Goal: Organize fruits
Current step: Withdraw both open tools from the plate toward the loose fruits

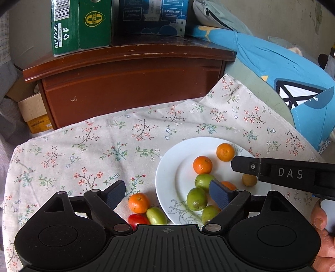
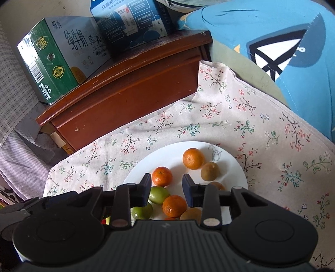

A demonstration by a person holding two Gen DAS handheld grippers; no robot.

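Note:
A white plate [image 1: 167, 177] on the flowered cloth holds several small oranges [image 1: 202, 164], green fruits [image 1: 196, 198] and a brown fruit [image 1: 249, 180]. On the cloth left of the plate lie an orange [image 1: 138, 203], a green fruit [image 1: 156, 216] and a red tomato [image 1: 137, 220]. My left gripper [image 1: 167, 193] is open wide and empty above these loose fruits and the plate's left rim. My right gripper [image 2: 166, 187] is open and empty over the plate [image 2: 136, 177], above an orange [image 2: 174, 206]. Its finger [image 1: 247, 166] reaches over the plate in the left wrist view.
A brown wooden cabinet [image 1: 129, 83] stands behind the cloth, with a green carton [image 1: 81, 25] and a blue carton [image 1: 152, 16] on top. A blue pillow [image 1: 282, 73] lies at the right. Cardboard boxes [image 1: 31, 113] sit at the left.

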